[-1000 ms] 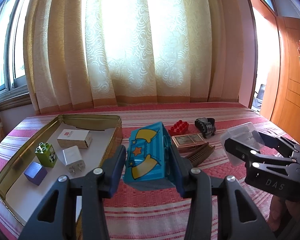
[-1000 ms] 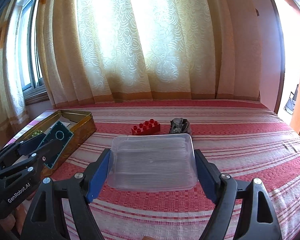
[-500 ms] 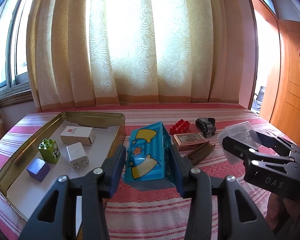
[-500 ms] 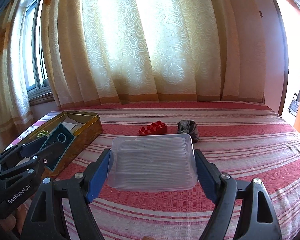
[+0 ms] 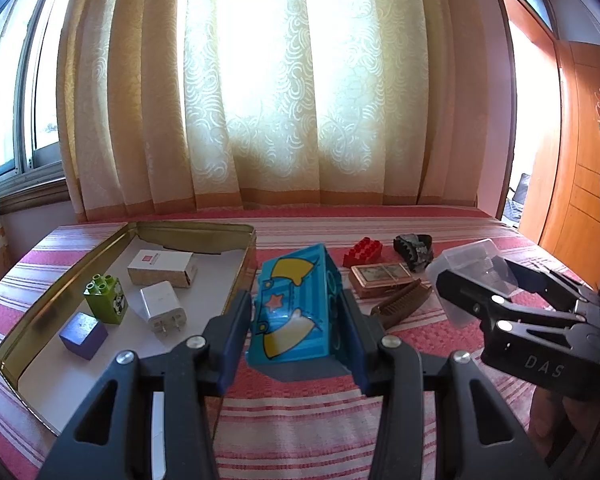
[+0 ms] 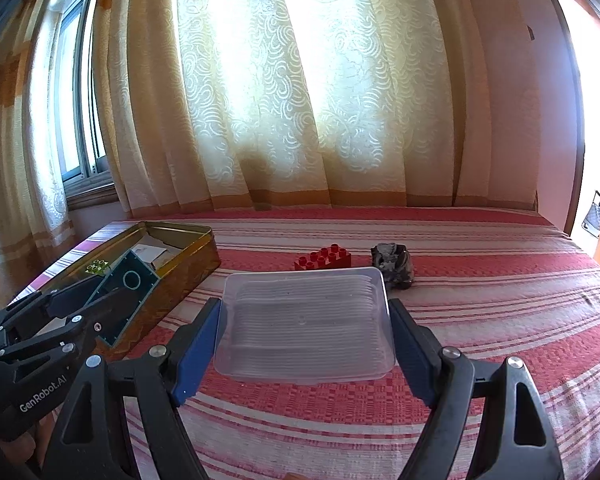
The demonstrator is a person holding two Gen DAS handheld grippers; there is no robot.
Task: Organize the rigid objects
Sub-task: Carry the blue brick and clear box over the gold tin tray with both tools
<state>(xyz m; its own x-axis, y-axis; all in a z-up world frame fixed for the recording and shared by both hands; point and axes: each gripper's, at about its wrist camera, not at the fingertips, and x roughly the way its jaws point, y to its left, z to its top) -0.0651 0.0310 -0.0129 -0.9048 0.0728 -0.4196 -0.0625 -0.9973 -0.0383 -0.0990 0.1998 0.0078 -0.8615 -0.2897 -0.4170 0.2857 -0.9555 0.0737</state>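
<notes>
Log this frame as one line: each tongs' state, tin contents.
left tongs: shut on blue block | right tongs: shut on clear box | tin: four items

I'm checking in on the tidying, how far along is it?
Four items lie in the gold tin. The left gripper holds the blue block, the right gripper the clear box. Red brick, dark toy, copper case and comb remain out.
</notes>
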